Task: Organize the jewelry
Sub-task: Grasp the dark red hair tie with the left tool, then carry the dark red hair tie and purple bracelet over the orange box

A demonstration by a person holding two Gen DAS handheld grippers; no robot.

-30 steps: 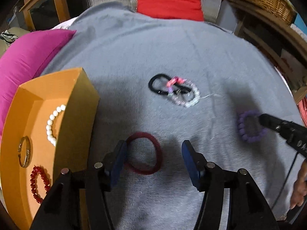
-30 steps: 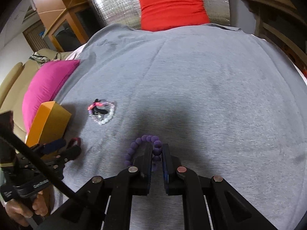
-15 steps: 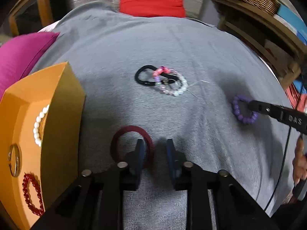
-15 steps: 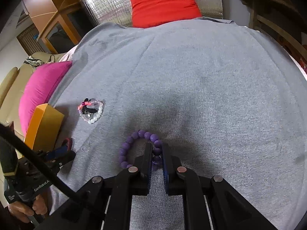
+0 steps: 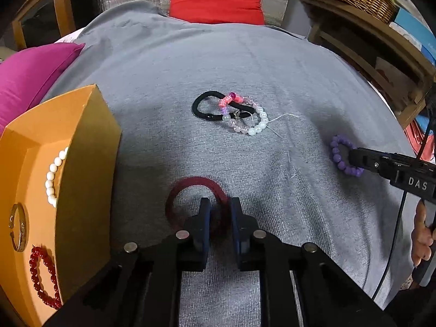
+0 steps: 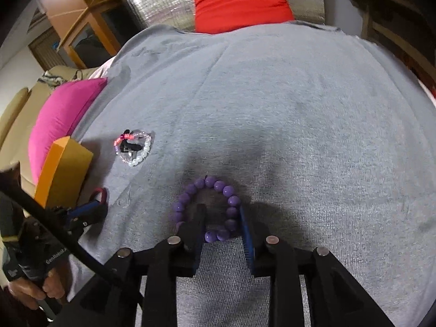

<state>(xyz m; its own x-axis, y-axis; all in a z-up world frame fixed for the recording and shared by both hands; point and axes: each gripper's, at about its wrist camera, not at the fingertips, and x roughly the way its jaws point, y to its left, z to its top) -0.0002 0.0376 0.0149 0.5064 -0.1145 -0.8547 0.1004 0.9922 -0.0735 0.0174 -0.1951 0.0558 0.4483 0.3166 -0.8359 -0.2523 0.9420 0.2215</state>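
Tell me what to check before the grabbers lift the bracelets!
1. Left gripper pinches red band: ok, jaws just closed on it.
2. Right gripper pinches purple bracelet: not ok, jaws just opened, beads loose between them.
3. Box has room: ok.
4. Tangle lies clear of both grippers: ok.

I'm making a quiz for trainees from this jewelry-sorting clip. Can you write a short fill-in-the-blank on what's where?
1. The left gripper is shut on the dark ___ hair tie.
2. The bracelet around one of the right gripper's fingers has ___ beads.
3. The white bead bracelet lies inside the ___ box.

Missing words: red; purple; orange
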